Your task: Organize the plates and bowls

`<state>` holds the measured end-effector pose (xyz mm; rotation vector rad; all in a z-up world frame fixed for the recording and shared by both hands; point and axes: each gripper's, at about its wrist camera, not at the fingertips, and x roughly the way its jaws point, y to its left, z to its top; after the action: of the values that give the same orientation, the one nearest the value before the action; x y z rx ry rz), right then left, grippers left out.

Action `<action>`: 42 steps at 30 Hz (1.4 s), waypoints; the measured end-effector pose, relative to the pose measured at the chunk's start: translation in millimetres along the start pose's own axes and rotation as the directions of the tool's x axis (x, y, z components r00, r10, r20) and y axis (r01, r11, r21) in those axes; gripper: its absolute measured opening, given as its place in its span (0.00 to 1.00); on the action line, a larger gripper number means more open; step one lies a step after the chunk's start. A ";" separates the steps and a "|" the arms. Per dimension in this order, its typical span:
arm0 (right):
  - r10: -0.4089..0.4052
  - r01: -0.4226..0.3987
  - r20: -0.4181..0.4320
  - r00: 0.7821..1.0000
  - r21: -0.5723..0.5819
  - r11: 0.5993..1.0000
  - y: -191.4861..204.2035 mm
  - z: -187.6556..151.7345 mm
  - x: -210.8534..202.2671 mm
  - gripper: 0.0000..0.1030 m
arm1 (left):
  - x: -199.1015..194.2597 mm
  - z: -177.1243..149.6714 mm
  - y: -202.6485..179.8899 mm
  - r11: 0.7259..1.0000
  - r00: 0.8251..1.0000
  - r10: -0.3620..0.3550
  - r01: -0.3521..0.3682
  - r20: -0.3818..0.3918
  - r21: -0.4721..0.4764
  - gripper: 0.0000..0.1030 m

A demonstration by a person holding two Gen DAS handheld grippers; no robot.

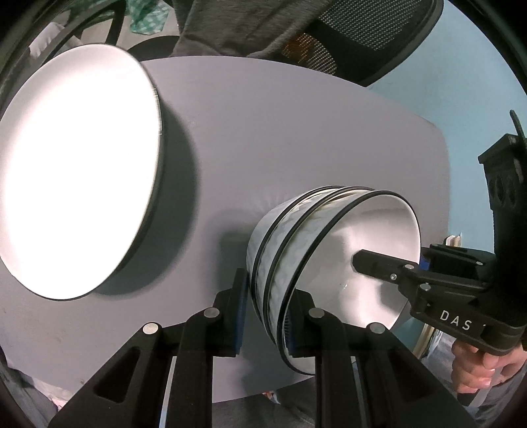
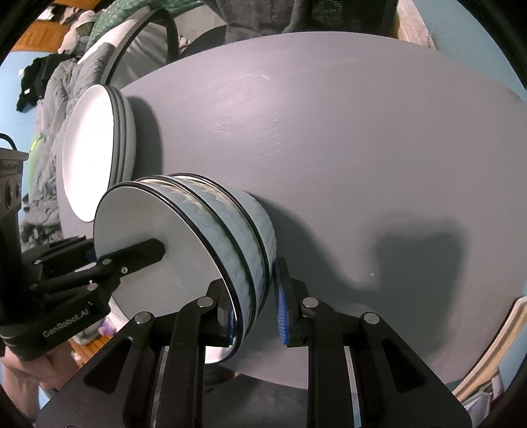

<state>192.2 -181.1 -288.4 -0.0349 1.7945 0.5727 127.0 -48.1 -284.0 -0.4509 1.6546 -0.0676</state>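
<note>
Three nested bowls [image 1: 316,250] [image 2: 184,243], white inside, pale blue outside with black rims, are held between both grippers over the grey table [image 1: 263,131] [image 2: 346,148]. My left gripper [image 1: 266,316] [image 2: 102,256] is shut on the stacked rims on one side, one finger inside the top bowl. On the opposite rim my right gripper [image 2: 255,312] [image 1: 408,263] is shut the same way. A stack of white plates [image 1: 79,171] [image 2: 89,154] with dark rims sits on the table, left of the bowls in both views. Whether the bowls touch the table is unclear.
A black mesh office chair [image 1: 362,42] with grey cloth [image 1: 230,26] draped on it stands behind the table. Bedding and clothes [image 2: 49,98] lie beyond the plates. The table's near edge [image 2: 313,382] runs just under the grippers. A hand [image 1: 477,365] grips the right handle.
</note>
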 end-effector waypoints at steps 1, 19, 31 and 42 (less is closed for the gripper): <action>-0.006 0.006 0.000 1.000 -0.003 1.000 2.3 0.2 0.7 0.19 | -0.3 0.0 2.1 1.000 1.000 -0.006 0.006 0.000 0.002 0.18; 0.001 -0.001 0.016 1.000 0.024 1.000 -1.6 -2.6 3.4 0.25 | 17.9 15.5 -9.2 0.998 0.999 -0.023 0.024 -0.022 0.052 0.29; 0.010 -0.012 0.042 0.999 0.044 0.999 -0.1 -12.5 2.4 0.23 | 6.0 0.7 -4.0 0.998 1.000 -0.005 0.003 0.028 0.068 0.20; -0.005 0.001 0.071 0.997 0.051 0.999 2.2 -18.4 -0.7 0.18 | 1.0 -3.9 -2.8 0.998 0.999 0.026 -0.028 0.040 0.063 0.18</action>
<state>175.1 -186.6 -283.5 0.0175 1.7386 0.5203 123.9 -51.8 -283.5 -0.3795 1.6153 -0.0903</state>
